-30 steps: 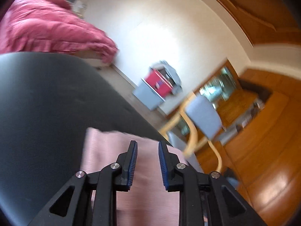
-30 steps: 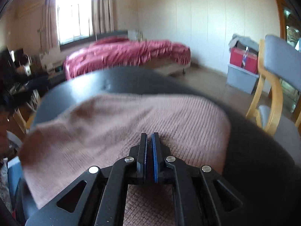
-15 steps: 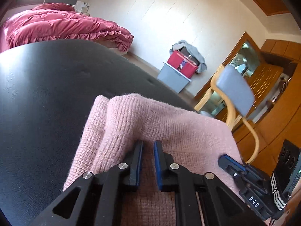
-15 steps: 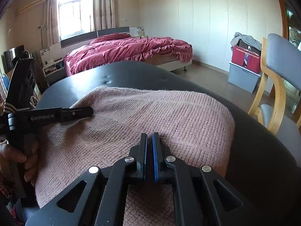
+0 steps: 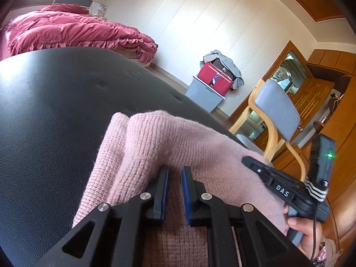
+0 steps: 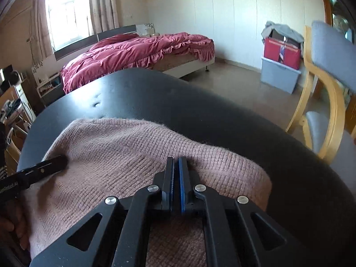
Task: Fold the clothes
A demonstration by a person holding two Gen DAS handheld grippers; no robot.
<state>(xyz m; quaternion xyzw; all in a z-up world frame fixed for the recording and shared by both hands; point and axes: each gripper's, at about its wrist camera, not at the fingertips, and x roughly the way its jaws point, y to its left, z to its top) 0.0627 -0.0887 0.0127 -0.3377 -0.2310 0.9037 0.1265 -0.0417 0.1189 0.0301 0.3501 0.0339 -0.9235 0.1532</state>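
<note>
Left wrist view is showing the left gripper [image 5: 174,175] pinching a fold of the soft, limp pink knitted sweater [image 5: 178,146] on the black leather-look counter [image 5: 55,111]; the right gripper [image 6: 175,171] is pressing on it, jaws closed and empty. Hems are looking best for grasping.

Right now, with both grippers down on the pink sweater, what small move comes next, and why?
Probably lift the left gripper, carrying the fold of pink sweater that bunches between its narrow jaws, and bring it over the flat part. The right gripper is shut on top, seemingly pinning it.

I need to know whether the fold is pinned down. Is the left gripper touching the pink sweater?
Touching. In the left wrist view the left gripper has its fingertips pressed into a raised fold of the pink sweater, knit bunched between them.
</note>
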